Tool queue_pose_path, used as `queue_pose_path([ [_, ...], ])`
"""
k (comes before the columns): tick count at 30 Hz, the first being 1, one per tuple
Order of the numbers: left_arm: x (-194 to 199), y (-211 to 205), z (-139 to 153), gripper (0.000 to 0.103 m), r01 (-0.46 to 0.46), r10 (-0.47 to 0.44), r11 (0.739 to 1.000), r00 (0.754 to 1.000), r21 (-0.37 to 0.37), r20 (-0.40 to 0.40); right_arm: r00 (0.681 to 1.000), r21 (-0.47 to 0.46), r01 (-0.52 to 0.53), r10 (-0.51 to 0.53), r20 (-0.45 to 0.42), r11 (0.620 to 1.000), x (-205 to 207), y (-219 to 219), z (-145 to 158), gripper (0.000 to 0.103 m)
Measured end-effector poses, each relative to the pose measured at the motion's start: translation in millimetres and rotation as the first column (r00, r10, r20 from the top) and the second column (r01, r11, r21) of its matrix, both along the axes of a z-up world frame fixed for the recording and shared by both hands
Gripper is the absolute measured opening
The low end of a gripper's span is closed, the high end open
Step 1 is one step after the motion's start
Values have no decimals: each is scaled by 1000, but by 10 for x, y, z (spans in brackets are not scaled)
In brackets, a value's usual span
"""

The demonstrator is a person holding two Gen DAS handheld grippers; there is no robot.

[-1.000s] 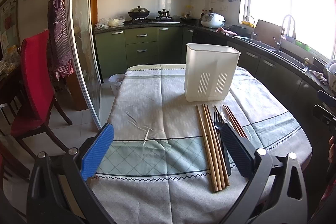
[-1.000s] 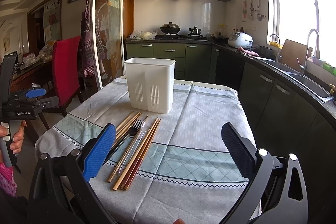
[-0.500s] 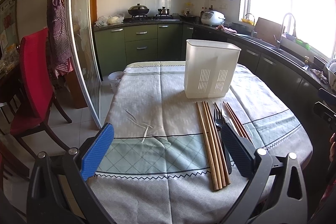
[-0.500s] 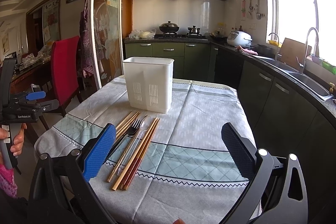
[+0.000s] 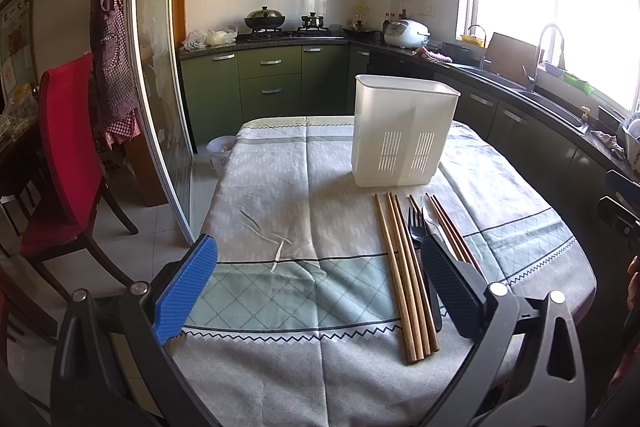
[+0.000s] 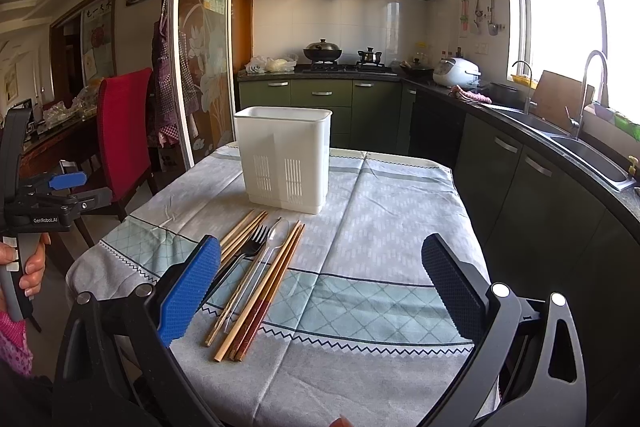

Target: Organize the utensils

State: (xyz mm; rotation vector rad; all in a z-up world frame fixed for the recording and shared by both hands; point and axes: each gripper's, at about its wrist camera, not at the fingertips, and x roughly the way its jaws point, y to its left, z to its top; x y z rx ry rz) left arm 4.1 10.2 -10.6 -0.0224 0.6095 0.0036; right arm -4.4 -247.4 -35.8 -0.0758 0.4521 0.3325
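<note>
A white slotted utensil holder stands upright on the table; it also shows in the right wrist view. In front of it lie wooden chopsticks, a black fork, a clear plastic spoon and darker reddish chopsticks, side by side. The same row shows in the right wrist view, with the chopsticks and the fork. My left gripper is open and empty above the near table edge, left of the utensils. My right gripper is open and empty, right of the utensils.
A grey-green tablecloth covers the table. A red chair and a glass sliding door stand left. Dark green counters with a sink run along the right. The other gripper shows at the left edge of the right wrist view.
Both views have tilted up slightly, so the table and holder sit lower in frame. Both grippers stay open and the utensils have not moved.
</note>
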Motion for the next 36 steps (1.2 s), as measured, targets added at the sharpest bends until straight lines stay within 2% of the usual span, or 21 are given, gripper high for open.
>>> queue_pose_path([
  [15,50,-8,-24,97,1,-1,1000,1000,11,-12,1000,-10,5,-5,-19,1000,51,-19,-36,99],
  [18,151,-39,-30,97,15,-14,1000,999,12,-45,998,-8,-3,3,-57,1000,143,-56,-54,99],
  [22,441,-132,-59,97,59,-61,998,987,-18,-151,989,-15,-15,12,-150,1000,393,-115,-96,99],
  [26,800,-347,-161,97,110,-119,993,949,-47,-292,949,15,-15,19,-315,1000,737,-235,-182,99],
  [28,968,-489,-233,97,144,-161,987,919,-74,-361,921,28,7,5,-390,1000,882,-299,-247,99],
  [32,1241,-779,-398,97,197,-236,972,852,-131,-468,891,48,20,4,-454,999,1060,-387,-312,99],
  [36,1444,-1040,-551,94,215,-263,965,807,-152,-529,884,50,47,-18,-468,998,1125,-474,-331,99],
])
